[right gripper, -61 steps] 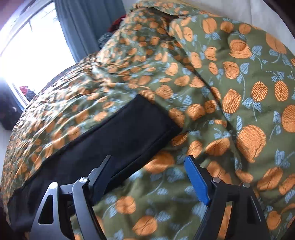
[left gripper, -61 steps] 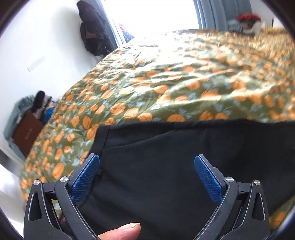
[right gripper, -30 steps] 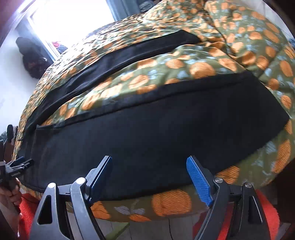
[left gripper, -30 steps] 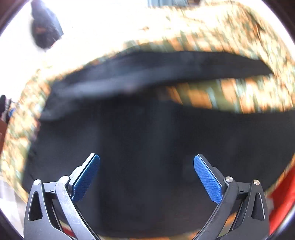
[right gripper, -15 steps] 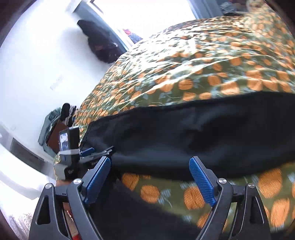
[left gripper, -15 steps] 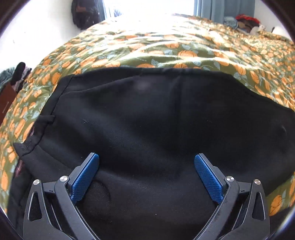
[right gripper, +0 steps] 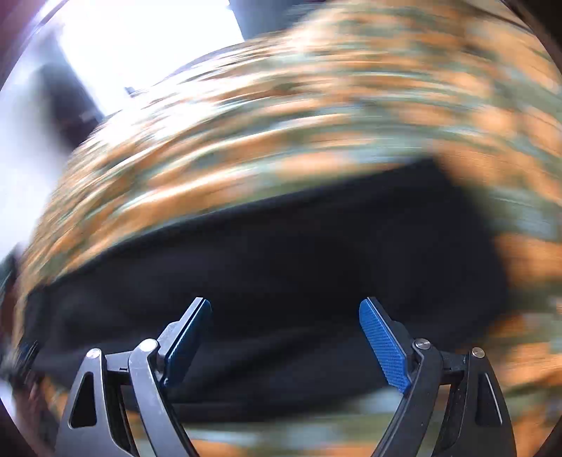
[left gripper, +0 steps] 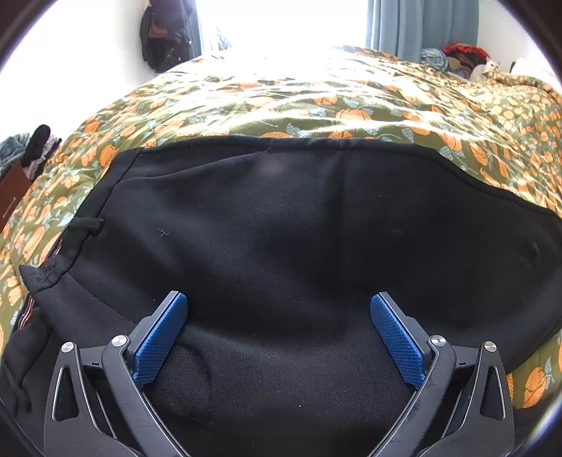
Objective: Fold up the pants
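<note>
Black pants (left gripper: 298, 246) lie flat on a bed with a green and orange floral cover (left gripper: 316, 95). The waistband and a loose corner show at the left of the left wrist view. My left gripper (left gripper: 277, 316) is open and empty, low over the pants near their front edge. In the right wrist view, which is motion-blurred, the pants (right gripper: 281, 274) lie as a dark band across the bed cover (right gripper: 281, 123). My right gripper (right gripper: 284, 323) is open and empty above the pants' near edge.
A bright window with blue-grey curtains (left gripper: 421, 24) is beyond the bed. Dark clothes (left gripper: 168, 31) hang on the wall at the back left. Piled clothes (left gripper: 456, 59) sit at the far right, and a brown piece of furniture (left gripper: 10, 197) stands left of the bed.
My left gripper has held nearly still over the pants in the last half second. My right gripper is swinging fast; its view has shifted from the waist end and is now blurred.
</note>
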A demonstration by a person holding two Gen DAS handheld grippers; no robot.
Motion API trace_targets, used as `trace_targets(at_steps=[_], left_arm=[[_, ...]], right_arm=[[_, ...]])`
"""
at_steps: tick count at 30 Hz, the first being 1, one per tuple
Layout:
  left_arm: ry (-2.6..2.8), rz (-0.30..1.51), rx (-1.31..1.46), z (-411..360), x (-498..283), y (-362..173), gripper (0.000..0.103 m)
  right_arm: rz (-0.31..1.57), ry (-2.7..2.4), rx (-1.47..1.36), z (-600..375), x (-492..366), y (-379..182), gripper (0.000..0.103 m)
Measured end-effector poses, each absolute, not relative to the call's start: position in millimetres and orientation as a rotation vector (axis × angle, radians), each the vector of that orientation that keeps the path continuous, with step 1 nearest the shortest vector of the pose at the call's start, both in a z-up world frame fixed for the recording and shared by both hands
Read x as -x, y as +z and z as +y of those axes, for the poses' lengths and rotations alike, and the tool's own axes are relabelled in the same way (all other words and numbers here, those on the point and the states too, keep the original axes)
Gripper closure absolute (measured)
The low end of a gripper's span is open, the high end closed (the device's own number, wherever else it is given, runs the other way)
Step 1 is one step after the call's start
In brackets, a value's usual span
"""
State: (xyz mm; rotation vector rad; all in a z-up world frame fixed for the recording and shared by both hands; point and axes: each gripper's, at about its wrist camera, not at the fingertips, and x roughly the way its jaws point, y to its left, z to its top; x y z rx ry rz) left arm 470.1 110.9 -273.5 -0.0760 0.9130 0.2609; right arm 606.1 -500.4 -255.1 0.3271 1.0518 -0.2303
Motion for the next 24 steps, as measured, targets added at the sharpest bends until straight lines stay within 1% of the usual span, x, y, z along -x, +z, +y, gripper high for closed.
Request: trace_targets(at_steps=[2,4,6,9,12,13,16,18,19,20,21,22,24], left_arm=[[0.262,0.908,0.075,111,-470,-274,0.001],[0.265,0.903,0.073,110,-469,-274,0.001],[0.269,0.903,0.070,109,-470,-275,0.001],[0.272,0.905,0.066,109,-470,-274,0.001],[0.273,0.908,0.062,108,-470,-274,0.001],[0.274,0.909,0.061,108,-470,-274,0.001],[0.274,0.908,0.060,108,-470,-275,0.001],[0.275,0.909,0.060,108,-470,-275,0.001],[0.275,0.909,0.060,108,-470,-275,0.001],[0.275,0.909,0.060,108,-470,-275,0.001],[0.276,0.910,0.059,108,-470,-275,0.001],[0.277,0.910,0.058,108,-470,-275,0.001],[0.278,0.911,0.057,108,-470,-275,0.001]], right_arm=[[1.011,-0.406,-0.420,-559,-585,-241,0.018],[0.922,-0.335,-0.548,-588,-565,-226,0.018],[0.871,-0.172,-0.666,-589,-555,-221,0.018],[0.859,0.130,-0.905,-564,-557,-239,0.018],[0.909,0.114,-0.954,-545,-571,-265,0.022],[0.912,0.084,-0.975,-548,-571,-274,0.026],[0.882,-0.019,-1.069,-559,-579,-291,0.032],[0.854,-0.046,-1.066,-561,-577,-291,0.034],[0.848,-0.059,-1.052,-560,-582,-290,0.041],[0.843,-0.073,-1.024,-556,-588,-288,0.050],[0.837,-0.097,-0.973,-548,-591,-279,0.074],[0.830,-0.110,-0.909,-541,-594,-269,0.087],[0.818,-0.076,-0.716,-511,-599,-238,0.090]])
